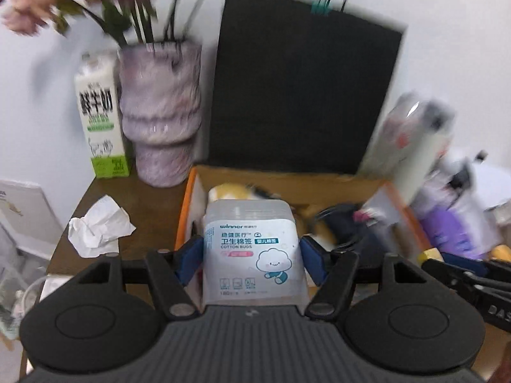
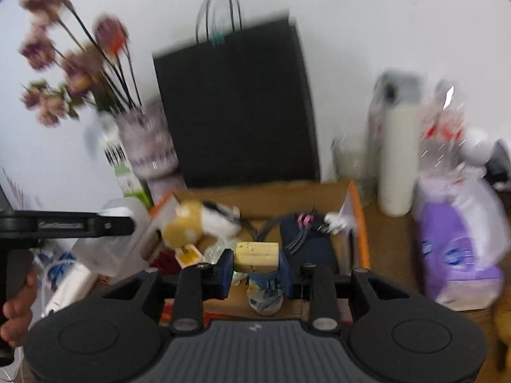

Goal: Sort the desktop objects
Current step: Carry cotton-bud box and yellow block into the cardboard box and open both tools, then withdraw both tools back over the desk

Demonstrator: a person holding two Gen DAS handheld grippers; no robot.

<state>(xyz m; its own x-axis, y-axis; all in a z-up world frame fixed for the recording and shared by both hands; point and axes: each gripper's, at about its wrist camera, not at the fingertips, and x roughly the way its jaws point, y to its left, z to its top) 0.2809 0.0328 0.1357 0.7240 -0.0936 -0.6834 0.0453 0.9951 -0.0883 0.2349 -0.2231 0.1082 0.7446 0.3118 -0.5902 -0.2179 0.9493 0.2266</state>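
Left gripper [image 1: 252, 255] is clamped on a cotton-bud box [image 1: 252, 249], held over the near edge of the cardboard box [image 1: 188, 191]. Right gripper [image 2: 255, 266] is clamped on a small bottle [image 2: 258, 271] by its yellow cap, also over the box.

Risks, as judged:
- Bottle gripped at cap only; could swing/slip if jerked.
- Both views blurred w/ motion; grippers could be knocked together, as they're close.
- Vase [image 1: 159, 118] at far left could be tipped by a wide swing.

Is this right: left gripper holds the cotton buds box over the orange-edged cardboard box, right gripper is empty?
Not quite. The right wrist view shows the right gripper shut on a cork-topped bottle. The left gripper does hold the cotton buds box over the cardboard box.
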